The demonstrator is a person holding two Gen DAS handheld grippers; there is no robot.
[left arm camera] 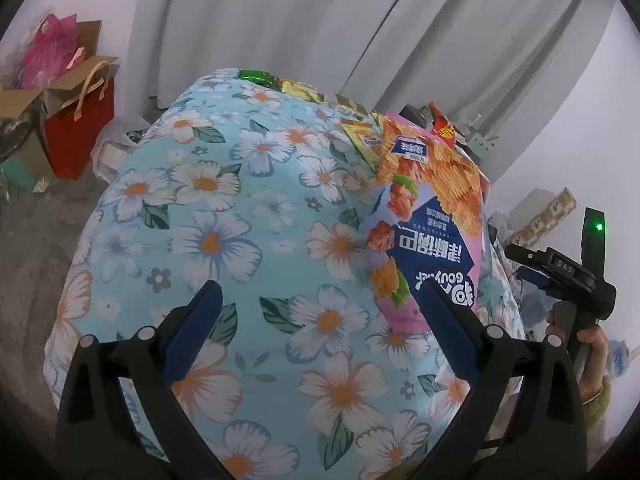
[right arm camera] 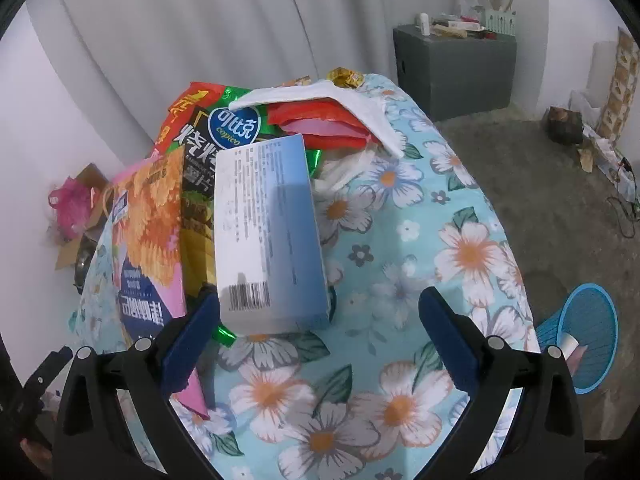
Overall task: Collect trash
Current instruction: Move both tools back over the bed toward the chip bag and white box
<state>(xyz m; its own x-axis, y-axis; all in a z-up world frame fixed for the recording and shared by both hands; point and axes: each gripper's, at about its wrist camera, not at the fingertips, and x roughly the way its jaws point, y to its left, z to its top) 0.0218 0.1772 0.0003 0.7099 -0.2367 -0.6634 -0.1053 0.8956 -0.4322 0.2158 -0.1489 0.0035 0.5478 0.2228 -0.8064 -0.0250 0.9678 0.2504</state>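
Note:
Trash is piled on a table under a floral cloth [left arm camera: 224, 216]. A pink and blue snack bag [left arm camera: 432, 216] lies at the right of the left wrist view, its lower end beside the right finger of my open left gripper [left arm camera: 320, 312]. In the right wrist view the same bag [right arm camera: 148, 224] lies left of a white and blue carton [right arm camera: 268, 232] with a barcode. Behind them are a dark chip bag [right arm camera: 208, 148], a red wrapper [right arm camera: 320, 124] and white tissue [right arm camera: 360, 100]. My right gripper [right arm camera: 320, 316] is open, its left finger just under the carton's near corner.
A red gift bag [left arm camera: 80, 120] and cardboard boxes with pink plastic stand on the floor at left. A grey cabinet [right arm camera: 452, 68] stands by the curtain. A blue wastebasket [right arm camera: 580, 332] sits on the floor at the right. A hand [left arm camera: 592, 344] holds the other gripper's handle.

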